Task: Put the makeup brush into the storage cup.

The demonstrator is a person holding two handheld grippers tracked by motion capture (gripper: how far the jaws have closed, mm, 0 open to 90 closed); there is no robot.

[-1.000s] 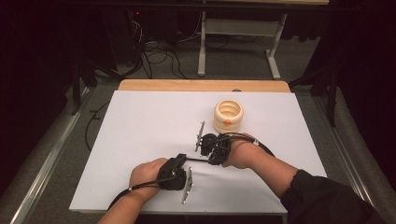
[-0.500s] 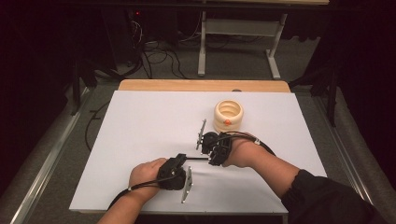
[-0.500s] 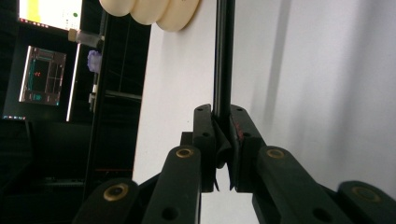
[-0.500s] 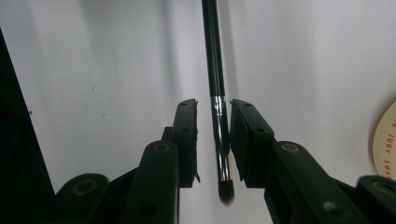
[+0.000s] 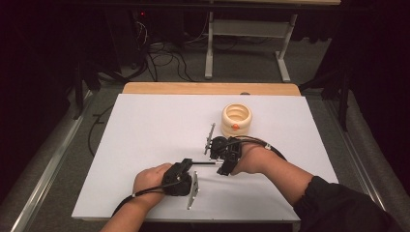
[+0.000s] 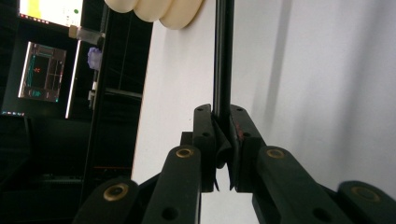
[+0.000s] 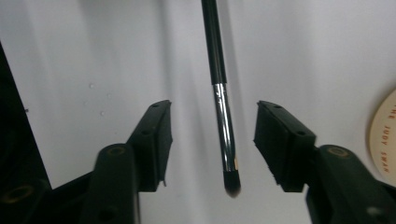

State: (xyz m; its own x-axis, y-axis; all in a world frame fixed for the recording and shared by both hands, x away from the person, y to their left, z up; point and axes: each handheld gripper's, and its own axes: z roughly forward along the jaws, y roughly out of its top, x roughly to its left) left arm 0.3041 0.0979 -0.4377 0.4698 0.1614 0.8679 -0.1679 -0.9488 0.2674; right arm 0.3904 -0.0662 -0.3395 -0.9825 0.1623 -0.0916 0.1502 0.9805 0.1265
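we've got one slim makeup brush (image 5: pixel 203 163) here, lying roughly level just above the white desk (image 5: pixel 145 135), between the two hands near the middle. left gripper (image 6: pixel 223 140) is pinching the black handle end, jaws pressed tight on it. right gripper (image 7: pixel 212 140) has just been opening: jaws now spread either side of the brush, with the metal ferrule and dark bristle tip between them, pads not touching. so we're carrying it on the left side alone.

handling, as we judge it: very light, stiff thin shaft, round and glossy, so it'll roll or swivel in a flat-pad pinch. the ferrule looks slick; the bristle tip is soft and shouldn't be squeezed. best hold is on the black handle, well back from the ferrule, square across the shaft. held by one end only, the far end may droop or pivot, so we'd move slowly.

count:
- brush: one
- cream ribbed ring-shaped holder (image 5: pixel 236 119): one, far right of the grippers, well apart from the brush, small orange mark on its near side
- grippers: two
- desk: one
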